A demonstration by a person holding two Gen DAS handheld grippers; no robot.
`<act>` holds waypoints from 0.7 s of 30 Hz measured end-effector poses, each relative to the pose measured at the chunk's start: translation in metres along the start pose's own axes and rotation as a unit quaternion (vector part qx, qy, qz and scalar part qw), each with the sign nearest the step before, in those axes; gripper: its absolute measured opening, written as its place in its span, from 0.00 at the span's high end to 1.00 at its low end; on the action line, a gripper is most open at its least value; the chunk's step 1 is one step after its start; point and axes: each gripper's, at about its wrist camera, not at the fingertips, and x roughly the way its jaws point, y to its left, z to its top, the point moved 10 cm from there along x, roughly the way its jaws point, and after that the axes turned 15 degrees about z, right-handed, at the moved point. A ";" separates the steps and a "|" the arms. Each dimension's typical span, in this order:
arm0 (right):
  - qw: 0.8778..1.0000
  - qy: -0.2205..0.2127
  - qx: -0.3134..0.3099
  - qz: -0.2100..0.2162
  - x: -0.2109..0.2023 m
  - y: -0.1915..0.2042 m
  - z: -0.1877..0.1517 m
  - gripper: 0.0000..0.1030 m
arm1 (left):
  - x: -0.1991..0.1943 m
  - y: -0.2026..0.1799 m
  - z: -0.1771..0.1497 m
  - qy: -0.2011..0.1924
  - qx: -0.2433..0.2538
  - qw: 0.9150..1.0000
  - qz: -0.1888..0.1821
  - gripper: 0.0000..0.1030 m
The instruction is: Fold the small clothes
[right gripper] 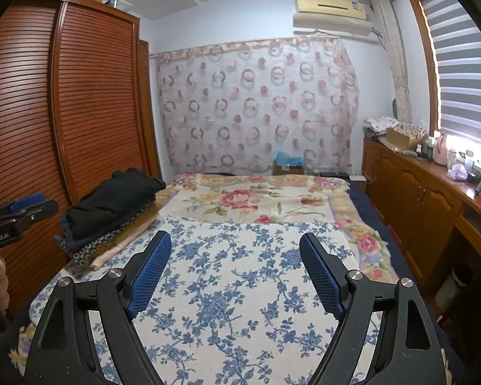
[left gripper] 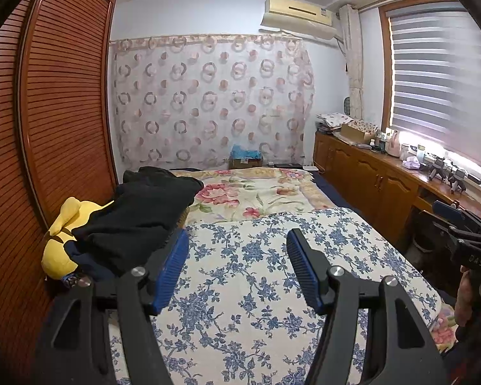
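Observation:
A pile of dark clothes [left gripper: 138,211] lies on the left side of the bed, black pieces on top. In the right wrist view the same pile of clothes [right gripper: 112,205] rests on a patterned cloth and a beige folded piece. My left gripper [left gripper: 237,237] hovers open above the blue-flowered cloth [left gripper: 256,272], nothing between its blue pads, its left pad close to the pile's edge. My right gripper [right gripper: 235,240] is open too, over the same blue-flowered cloth [right gripper: 234,288], and holds nothing. Each gripper shows at the edge of the other's view, held by a hand.
A yellow plush toy [left gripper: 61,243] lies under the pile beside the slatted wooden wardrobe [left gripper: 48,112]. A red-flowered blanket [left gripper: 256,192] covers the far half of the bed. A wooden cabinet [left gripper: 384,186] with clutter runs along the right under the window.

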 end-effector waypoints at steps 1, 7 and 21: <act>1.000 0.000 0.000 0.000 0.000 0.000 0.000 0.18 | 0.001 -0.002 0.001 0.001 0.000 1.000 0.000 0.39; 1.000 -0.002 -0.001 0.001 -0.001 0.001 0.001 0.18 | 0.001 -0.002 0.001 0.002 -0.001 1.000 -0.001 0.39; 1.000 -0.003 -0.002 0.002 -0.003 0.003 0.001 0.18 | -0.001 -0.007 -0.003 0.000 0.001 1.000 -0.006 0.39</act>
